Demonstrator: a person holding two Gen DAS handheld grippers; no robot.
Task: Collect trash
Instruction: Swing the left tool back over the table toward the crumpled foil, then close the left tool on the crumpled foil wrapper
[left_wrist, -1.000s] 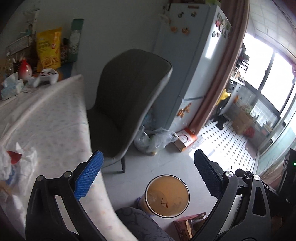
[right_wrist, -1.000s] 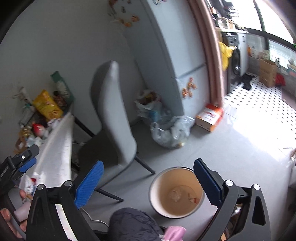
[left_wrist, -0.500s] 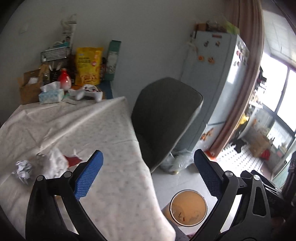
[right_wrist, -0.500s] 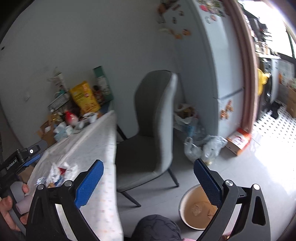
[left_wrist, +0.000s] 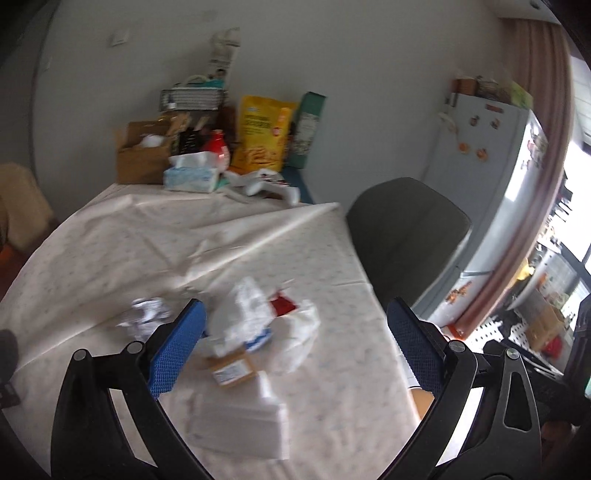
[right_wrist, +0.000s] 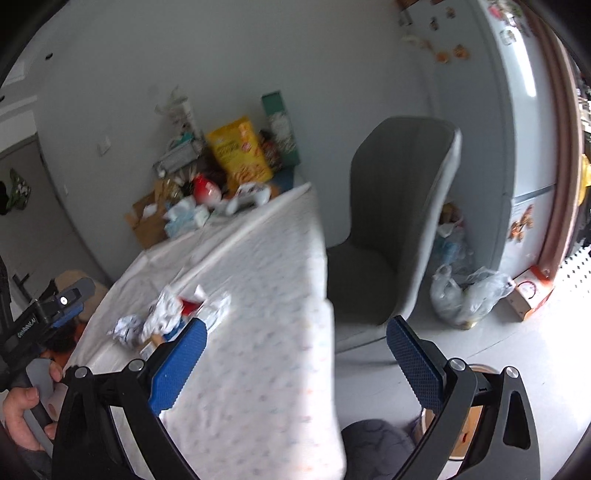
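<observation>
A heap of trash lies on the white tablecloth (left_wrist: 110, 236): a crumpled paper ball (left_wrist: 147, 314), a white plastic wrapper with a red scrap (left_wrist: 258, 314), a small cardboard box with a label (left_wrist: 232, 367) and a flat white paper stack (left_wrist: 240, 424). My left gripper (left_wrist: 297, 347) hovers open just above and in front of the heap, holding nothing. My right gripper (right_wrist: 295, 362) is open and empty over the table's near right edge, with the trash heap (right_wrist: 170, 317) to its left. The orange bin (right_wrist: 469, 424) stands on the floor, mostly hidden behind the right finger.
A grey chair (right_wrist: 395, 240) stands at the table's right side. A tissue box (left_wrist: 192, 177), a yellow snack bag (left_wrist: 262, 133), a cardboard box (left_wrist: 140, 155) and a game controller (left_wrist: 266, 188) crowd the far end. Filled plastic bags (right_wrist: 465, 295) lie by the fridge (right_wrist: 517, 129).
Both cameras swung up and left from the floor bin to the table. The trash heap now sits near the left gripper's fingers. Both grippers stayed open.
</observation>
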